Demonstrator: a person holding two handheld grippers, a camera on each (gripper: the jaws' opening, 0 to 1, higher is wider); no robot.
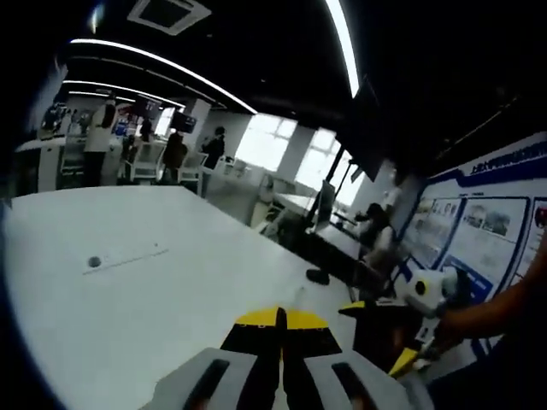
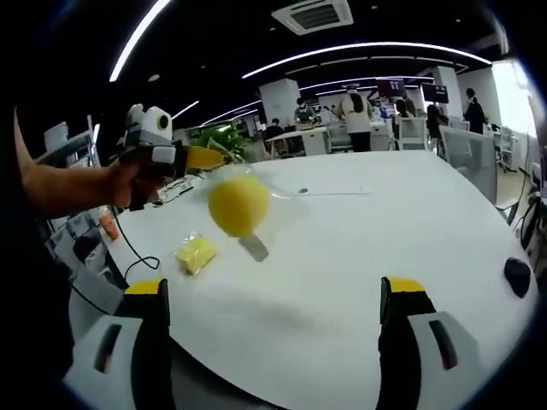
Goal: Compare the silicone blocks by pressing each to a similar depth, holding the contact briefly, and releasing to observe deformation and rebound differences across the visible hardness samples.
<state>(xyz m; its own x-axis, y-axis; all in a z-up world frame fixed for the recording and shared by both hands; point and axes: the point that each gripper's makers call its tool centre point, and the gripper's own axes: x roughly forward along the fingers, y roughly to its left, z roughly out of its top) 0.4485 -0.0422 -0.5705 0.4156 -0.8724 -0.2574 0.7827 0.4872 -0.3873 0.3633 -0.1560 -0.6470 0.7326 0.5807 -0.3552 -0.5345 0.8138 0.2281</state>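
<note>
In the right gripper view my left gripper [image 2: 214, 158] comes in from the left in a person's hand [image 2: 128, 184]. Its yellow jaws are shut on a clear bag holding a round yellow silicone sample [image 2: 238, 205], which hangs above the white table [image 2: 359, 248]. A second yellow sample [image 2: 195, 253] in a clear wrapper lies on the table below it, beside a small grey piece [image 2: 254, 248]. My right gripper [image 2: 273, 290] stands wide open near the table's front edge, with nothing between its jaws. In the left gripper view my left gripper [image 1: 280, 318] has its jaws together, and the right gripper [image 1: 385, 333] is at the lower right.
A black mouse [image 2: 517, 275] lies at the table's right edge. A cable port [image 2: 302, 190] sits mid-table, and a black cable [image 2: 128, 256] hangs over the left edge. Chairs, desks and people fill the room behind. Wall posters [image 1: 479, 239] stand on the right.
</note>
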